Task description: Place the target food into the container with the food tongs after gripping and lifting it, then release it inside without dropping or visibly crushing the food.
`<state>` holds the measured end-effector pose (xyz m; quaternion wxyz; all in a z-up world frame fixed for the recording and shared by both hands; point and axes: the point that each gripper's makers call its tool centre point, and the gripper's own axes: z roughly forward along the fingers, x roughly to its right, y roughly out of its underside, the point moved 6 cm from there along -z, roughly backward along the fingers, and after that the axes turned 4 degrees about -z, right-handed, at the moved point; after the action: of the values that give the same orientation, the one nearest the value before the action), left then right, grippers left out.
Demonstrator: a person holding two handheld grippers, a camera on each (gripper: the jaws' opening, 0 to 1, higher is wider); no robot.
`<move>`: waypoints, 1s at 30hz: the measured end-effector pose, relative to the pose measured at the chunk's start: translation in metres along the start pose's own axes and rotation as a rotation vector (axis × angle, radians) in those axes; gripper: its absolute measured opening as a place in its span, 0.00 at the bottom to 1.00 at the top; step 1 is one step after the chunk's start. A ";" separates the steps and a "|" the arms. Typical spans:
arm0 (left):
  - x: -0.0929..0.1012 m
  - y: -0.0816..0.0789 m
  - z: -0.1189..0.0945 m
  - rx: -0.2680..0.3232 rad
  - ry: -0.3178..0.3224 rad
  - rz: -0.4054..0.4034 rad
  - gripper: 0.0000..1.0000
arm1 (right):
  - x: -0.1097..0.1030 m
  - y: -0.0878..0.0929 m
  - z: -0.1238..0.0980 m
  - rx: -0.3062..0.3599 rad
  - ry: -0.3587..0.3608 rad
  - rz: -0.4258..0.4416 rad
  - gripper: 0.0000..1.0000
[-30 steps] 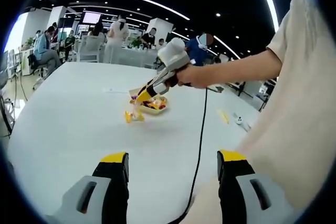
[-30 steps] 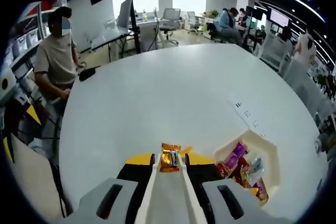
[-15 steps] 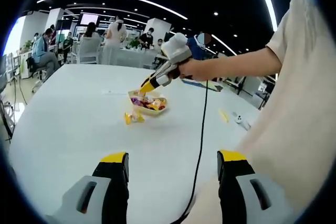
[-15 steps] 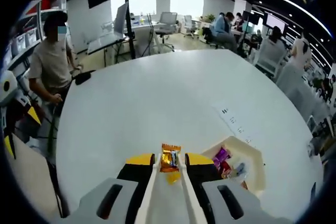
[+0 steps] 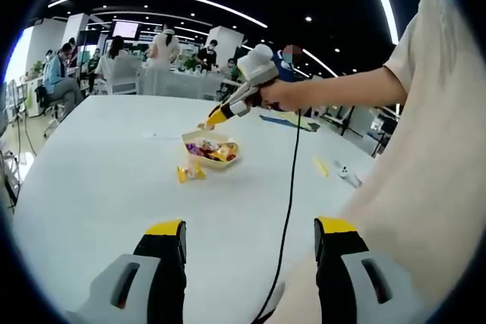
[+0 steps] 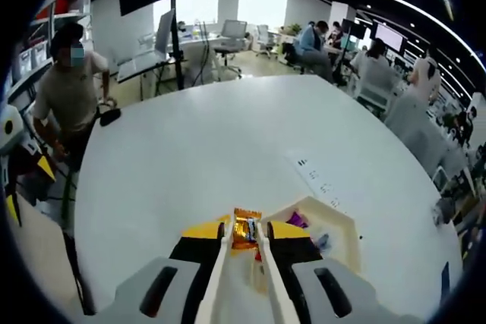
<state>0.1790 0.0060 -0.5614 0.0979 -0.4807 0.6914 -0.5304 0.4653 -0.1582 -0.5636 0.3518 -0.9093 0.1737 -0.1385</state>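
Observation:
My right gripper [image 6: 244, 233] is shut on a pair of white food tongs [image 6: 241, 278]. The tongs pinch an orange wrapped snack [image 6: 245, 228] at their tip. Just under and to the right of the tip lies the cream container [image 6: 343, 227] with several wrapped sweets. In the left gripper view a hand holds the right gripper [image 5: 254, 73], and the tongs' tip [image 5: 209, 121] hangs above the container [image 5: 209, 149]. Two yellow wrapped snacks [image 5: 187, 174] lie on the white table beside the container. My left gripper [image 5: 250, 233] stands open and holds nothing near the table's front edge.
A black cable [image 5: 288, 187] runs across the white table [image 5: 99, 180] from the right gripper. Small items [image 5: 345, 175] lie at the right. A printed label [image 6: 313, 176] lies past the container. A person [image 6: 67, 89] stands at the far table edge; others sit behind.
The right gripper has lifted the tongs with the orange snack from beside the container to above it. The left gripper has stayed open in place.

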 end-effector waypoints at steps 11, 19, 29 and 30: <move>0.001 -0.002 0.004 -0.001 0.009 0.007 0.69 | 0.018 -0.003 -0.010 0.010 0.037 -0.003 0.22; 0.000 -0.001 0.003 -0.002 0.006 0.001 0.69 | 0.032 -0.002 -0.013 0.011 0.056 -0.004 0.22; 0.000 0.000 0.004 -0.001 0.006 -0.001 0.69 | 0.048 -0.005 -0.022 0.015 0.087 -0.007 0.22; 0.000 0.000 0.004 -0.001 0.006 -0.001 0.69 | 0.049 -0.005 -0.022 0.014 0.092 -0.009 0.22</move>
<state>0.1815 0.0035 -0.5629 0.0953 -0.4793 0.6918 -0.5316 0.5021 -0.1883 -0.5378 0.3493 -0.9003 0.1845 -0.1829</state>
